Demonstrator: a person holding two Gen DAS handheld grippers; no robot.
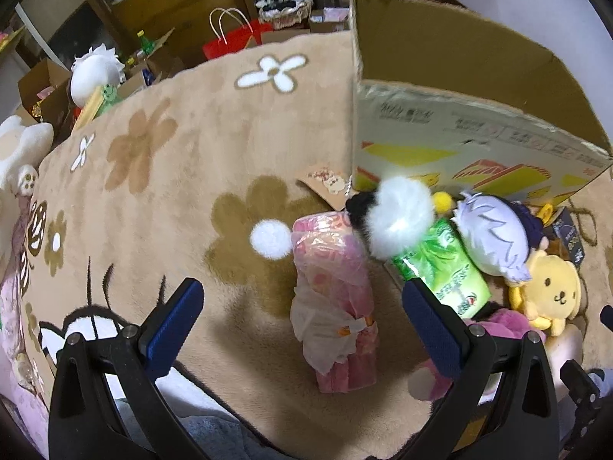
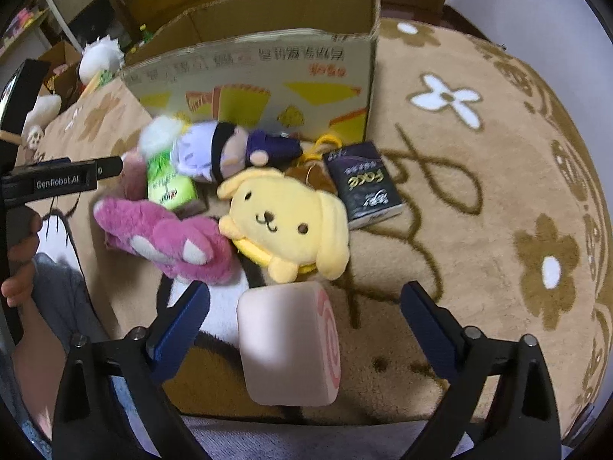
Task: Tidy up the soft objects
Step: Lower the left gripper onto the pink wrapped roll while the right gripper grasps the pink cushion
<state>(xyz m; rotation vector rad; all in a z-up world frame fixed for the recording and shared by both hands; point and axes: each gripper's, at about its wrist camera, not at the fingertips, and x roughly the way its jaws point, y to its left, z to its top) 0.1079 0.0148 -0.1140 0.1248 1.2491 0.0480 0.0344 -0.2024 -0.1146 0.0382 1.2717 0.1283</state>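
Left wrist view: the left gripper (image 1: 302,306) hangs released over a pink pack (image 1: 333,303), with the box (image 1: 459,142) far right. Right wrist view: the right gripper (image 2: 306,314), also released, straddles a pink block (image 2: 287,349); closing on it looks next.

1. The left wrist view looks down and forward over the rug (image 1: 153,191), close above a pink pack (image 1: 333,299), with the box (image 1: 459,76) at upper right.
2. The right wrist view sits low, near a pink roll (image 2: 287,349), facing the box (image 2: 260,73) front.
3. Both share the yellow plush (image 1: 551,291) (image 2: 287,222), the green pack (image 1: 448,264) (image 2: 168,184) and the box.
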